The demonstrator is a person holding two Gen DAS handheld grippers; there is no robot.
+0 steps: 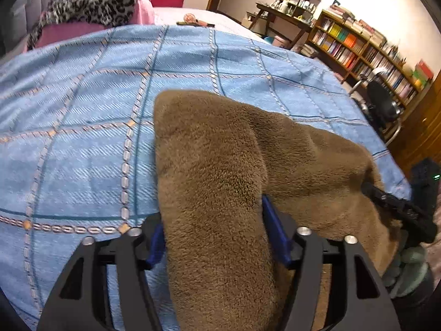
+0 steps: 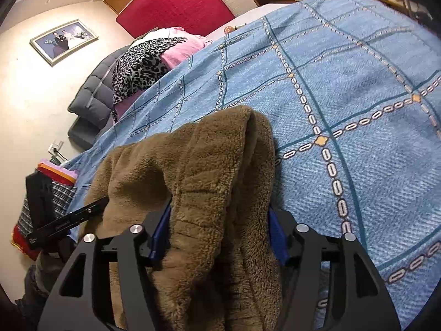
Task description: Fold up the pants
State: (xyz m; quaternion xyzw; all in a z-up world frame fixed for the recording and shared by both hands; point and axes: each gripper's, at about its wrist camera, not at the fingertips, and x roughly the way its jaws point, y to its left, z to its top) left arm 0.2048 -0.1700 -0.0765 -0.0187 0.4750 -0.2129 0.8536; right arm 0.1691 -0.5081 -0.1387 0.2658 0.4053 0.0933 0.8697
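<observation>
While lying on the blue checked bedspread [image 1: 82, 143] with long axis running away from both cameras, brown fleece pants [image 1: 215, 165] passing between part-open left gripper [image 1: 217, 237] and right gripper [image 2: 220, 234], grip uncertain.

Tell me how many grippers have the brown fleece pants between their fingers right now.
2. The left gripper straddles one thick fold of the brown pants on the blue bedspread; the right gripper straddles another bunched edge. Whether the pads press the fabric is unclear.
</observation>
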